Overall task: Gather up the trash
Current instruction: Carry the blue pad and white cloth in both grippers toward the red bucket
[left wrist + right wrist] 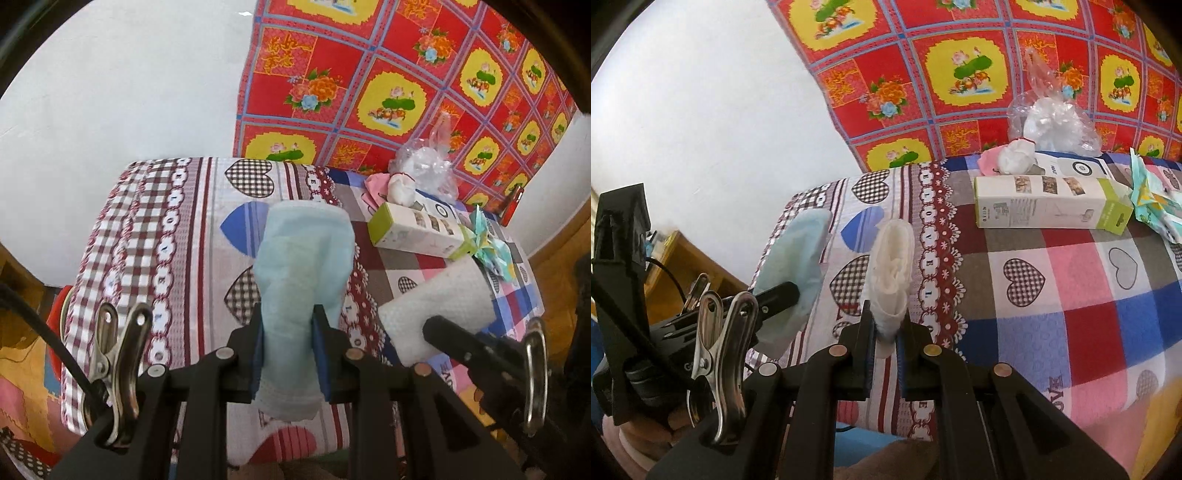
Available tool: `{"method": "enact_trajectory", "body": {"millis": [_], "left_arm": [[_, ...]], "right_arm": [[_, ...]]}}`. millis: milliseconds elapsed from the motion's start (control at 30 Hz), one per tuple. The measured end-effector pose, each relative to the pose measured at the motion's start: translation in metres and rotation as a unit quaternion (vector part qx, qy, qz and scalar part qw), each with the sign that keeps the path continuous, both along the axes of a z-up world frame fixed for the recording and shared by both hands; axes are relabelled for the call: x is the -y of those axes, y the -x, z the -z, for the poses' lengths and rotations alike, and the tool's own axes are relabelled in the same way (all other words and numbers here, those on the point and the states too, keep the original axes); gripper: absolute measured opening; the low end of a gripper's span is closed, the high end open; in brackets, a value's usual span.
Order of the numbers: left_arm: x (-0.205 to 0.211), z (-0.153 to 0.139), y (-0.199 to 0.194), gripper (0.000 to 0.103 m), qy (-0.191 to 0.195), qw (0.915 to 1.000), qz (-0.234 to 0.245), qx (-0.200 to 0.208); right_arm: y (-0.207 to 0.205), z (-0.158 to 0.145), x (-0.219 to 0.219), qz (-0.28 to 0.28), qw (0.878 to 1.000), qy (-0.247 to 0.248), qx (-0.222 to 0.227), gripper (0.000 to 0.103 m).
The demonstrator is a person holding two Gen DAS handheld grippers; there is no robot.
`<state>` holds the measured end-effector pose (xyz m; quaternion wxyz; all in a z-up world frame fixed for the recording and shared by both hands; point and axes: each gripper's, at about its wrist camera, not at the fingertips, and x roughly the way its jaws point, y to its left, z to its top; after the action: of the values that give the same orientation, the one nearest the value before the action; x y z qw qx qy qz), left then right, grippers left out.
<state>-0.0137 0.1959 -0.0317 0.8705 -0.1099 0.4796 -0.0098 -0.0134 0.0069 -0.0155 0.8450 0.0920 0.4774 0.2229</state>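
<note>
We grasp a blue tissue (303,280) in our left hand-held gripper (290,354) and a white tissue (891,273) in the right hand-held gripper (886,332), both lifted clear above the surface's (1071,295) left edge for carrying to disposal.

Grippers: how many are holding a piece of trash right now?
2. The left gripper is shut on a blue mask; the right gripper is shut on a white tissue. Both are above the table.
</note>
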Motion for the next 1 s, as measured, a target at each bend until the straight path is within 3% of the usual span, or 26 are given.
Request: {"method": "enact_trajectory", "body": {"millis": [567,867,1000], "left_arm": [[-0.059,-0.007,0.059,0.024,0.004,0.9958,-0.089,0.019],[-0.111,-0.002,0.077,0.024,0.014,0.9915,-0.128,0.017],[-0.146,-0.005,0.085,0.024,0.001,0.9888,-0.147,0.022]], "right_arm": [[0.014,-0.006,-0.060,-0.077,0.997,0.017,0.009,0.011],[0.012,-0.008,-0.120,-0.110,0.994,0.017,0.007,0.011],[0.012,-0.009,-0.157,-0.128,0.992,0.014,0.000,0.011]]}}
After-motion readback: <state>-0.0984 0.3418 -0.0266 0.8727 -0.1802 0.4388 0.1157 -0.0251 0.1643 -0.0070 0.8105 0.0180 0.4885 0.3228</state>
